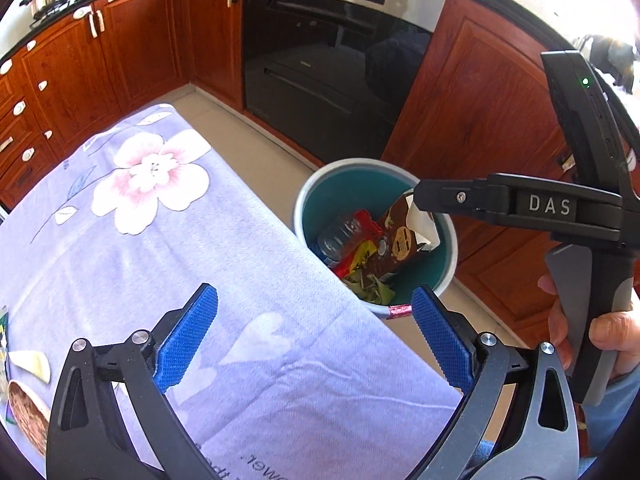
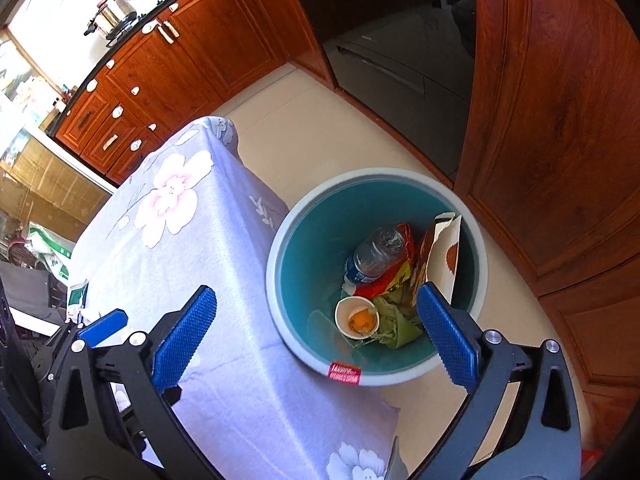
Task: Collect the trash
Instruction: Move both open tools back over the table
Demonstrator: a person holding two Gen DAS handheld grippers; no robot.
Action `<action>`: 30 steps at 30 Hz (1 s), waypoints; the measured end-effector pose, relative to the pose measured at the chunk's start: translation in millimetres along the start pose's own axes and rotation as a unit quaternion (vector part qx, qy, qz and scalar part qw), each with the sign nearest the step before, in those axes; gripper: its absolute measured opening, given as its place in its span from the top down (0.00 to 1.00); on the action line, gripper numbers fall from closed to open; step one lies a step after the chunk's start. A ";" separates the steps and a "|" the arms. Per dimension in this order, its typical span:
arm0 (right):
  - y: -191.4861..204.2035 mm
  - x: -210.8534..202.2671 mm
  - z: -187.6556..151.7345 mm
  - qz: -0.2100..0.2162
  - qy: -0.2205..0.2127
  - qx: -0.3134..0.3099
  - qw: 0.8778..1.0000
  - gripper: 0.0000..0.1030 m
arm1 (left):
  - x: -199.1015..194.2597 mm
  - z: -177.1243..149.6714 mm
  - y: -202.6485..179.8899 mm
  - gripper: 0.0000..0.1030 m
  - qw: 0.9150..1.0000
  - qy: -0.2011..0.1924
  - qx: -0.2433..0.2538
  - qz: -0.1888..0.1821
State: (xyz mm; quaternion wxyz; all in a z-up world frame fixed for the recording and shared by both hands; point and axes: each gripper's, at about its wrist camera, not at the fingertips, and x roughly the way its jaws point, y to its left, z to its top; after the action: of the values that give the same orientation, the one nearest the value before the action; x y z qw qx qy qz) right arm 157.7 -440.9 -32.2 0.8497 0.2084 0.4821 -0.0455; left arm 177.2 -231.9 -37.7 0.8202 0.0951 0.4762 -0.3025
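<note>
Both views look down at the teal bin on the floor beside the cloth-covered counter. From the left wrist, the left gripper is spread and empty above the counter edge. From the right wrist, the right gripper gapes empty above the bin, which holds a bottle, red wrapper, carton, paper cup and green scraps.

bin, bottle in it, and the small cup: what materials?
Bin: looks like moulded plastic, smooth, pale rim, teal inside with a soft sheen. Bottle: clear thin plastic, crinkled with glints, blue label. Small cup: probably paper or thin plastic, matte white wall, orange residue inside; too small to tell which.
</note>
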 end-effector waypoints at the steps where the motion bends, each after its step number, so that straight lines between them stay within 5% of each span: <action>1: 3.4 -1.8 -2.2 0.000 0.002 0.000 1.000 0.07 | -4.6 -2.9 2.2 0.05 1.000 -0.003 -0.002 0.001; 18: 122.1 -8.7 -40.5 0.022 0.021 -0.093 0.995 0.07 | -79.7 -76.8 95.2 0.04 0.994 -0.040 -0.087 0.046; 30: 254.8 31.9 -87.9 0.088 0.060 -0.201 0.974 0.07 | -124.9 -160.0 202.0 0.04 0.977 -0.043 -0.180 0.104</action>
State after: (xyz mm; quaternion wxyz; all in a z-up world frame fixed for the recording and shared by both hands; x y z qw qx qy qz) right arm 175.2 -170.3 -19.3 0.8442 0.0774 0.5117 0.1394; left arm 134.6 51.2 -44.2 0.8706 -0.0186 0.4745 -0.1289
